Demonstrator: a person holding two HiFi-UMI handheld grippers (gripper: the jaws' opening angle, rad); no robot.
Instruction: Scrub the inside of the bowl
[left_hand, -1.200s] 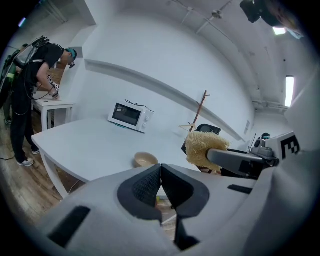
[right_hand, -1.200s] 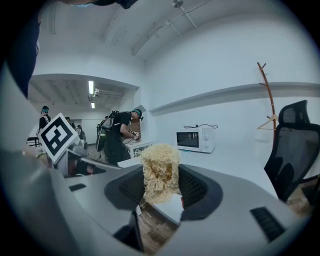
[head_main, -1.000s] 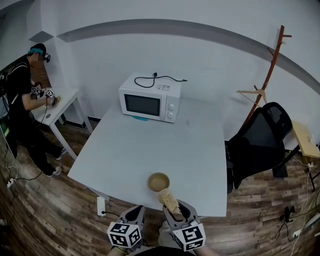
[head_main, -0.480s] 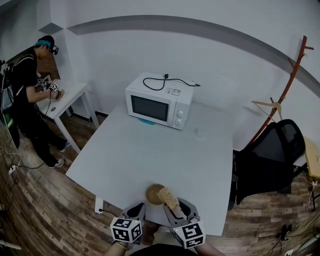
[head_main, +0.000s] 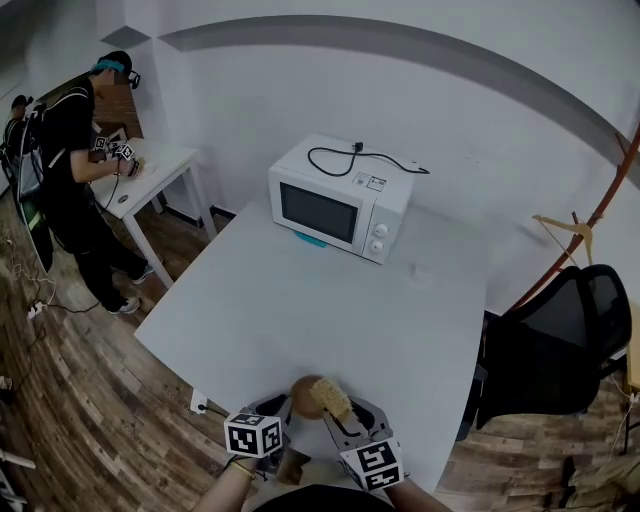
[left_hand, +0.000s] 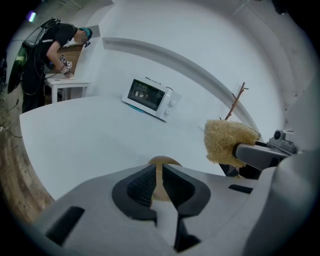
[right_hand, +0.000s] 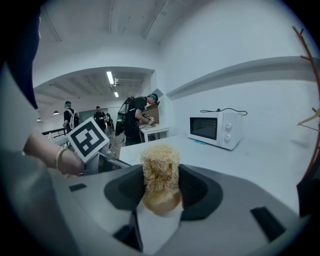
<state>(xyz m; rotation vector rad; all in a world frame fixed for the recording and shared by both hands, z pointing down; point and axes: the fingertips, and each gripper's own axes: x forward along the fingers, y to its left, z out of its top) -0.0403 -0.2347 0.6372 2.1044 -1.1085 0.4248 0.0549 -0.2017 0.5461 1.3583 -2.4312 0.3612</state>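
A small tan wooden bowl (head_main: 303, 392) stands near the front edge of the white table (head_main: 330, 300). My right gripper (head_main: 340, 412) is shut on a straw-coloured loofah scrubber (head_main: 334, 397), whose tip hangs over the bowl's right side. In the right gripper view the scrubber (right_hand: 160, 170) stands upright between the pads of the right gripper (right_hand: 161, 172). My left gripper (head_main: 277, 408) sits just left of the bowl, jaws shut with nothing in them. In the left gripper view the bowl (left_hand: 162, 161) shows just past the tips of the left gripper (left_hand: 159, 169), and the scrubber (left_hand: 227, 142) is to the right.
A white microwave (head_main: 340, 198) with a black cord on top stands at the table's far side. A person (head_main: 75, 150) works at a small white table (head_main: 150, 175) at the left. A black chair (head_main: 560, 350) and a wooden coat stand (head_main: 600, 200) are at the right.
Both grippers have moved forward and down toward the bowl. The scrubber now overlaps the bowl's right side, and the left gripper has come up beside the bowl.
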